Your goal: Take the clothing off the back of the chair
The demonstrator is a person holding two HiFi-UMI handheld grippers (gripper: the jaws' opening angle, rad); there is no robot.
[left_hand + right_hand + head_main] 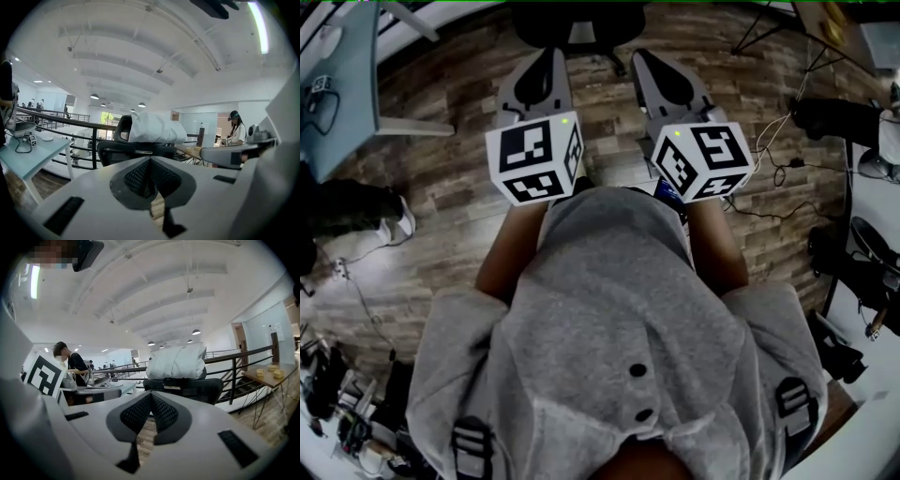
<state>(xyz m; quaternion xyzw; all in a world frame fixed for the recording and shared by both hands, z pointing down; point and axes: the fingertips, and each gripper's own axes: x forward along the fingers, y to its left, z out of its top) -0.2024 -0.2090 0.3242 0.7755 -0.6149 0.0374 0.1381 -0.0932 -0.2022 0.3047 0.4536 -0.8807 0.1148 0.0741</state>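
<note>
A white puffy garment lies draped over the back of a black office chair, straight ahead and some way off from both grippers. From the right gripper view the same garment tops the chair. In the head view only the chair's dark base shows at the top edge. My left gripper is shut with nothing in it. My right gripper is likewise shut and holds nothing. Both point side by side toward the chair, left gripper and right gripper.
A light blue table stands to the left, and a black railing runs behind the chair. A person stands at a desk to the right. A small wooden side table is at far right. Cables lie on the wood floor.
</note>
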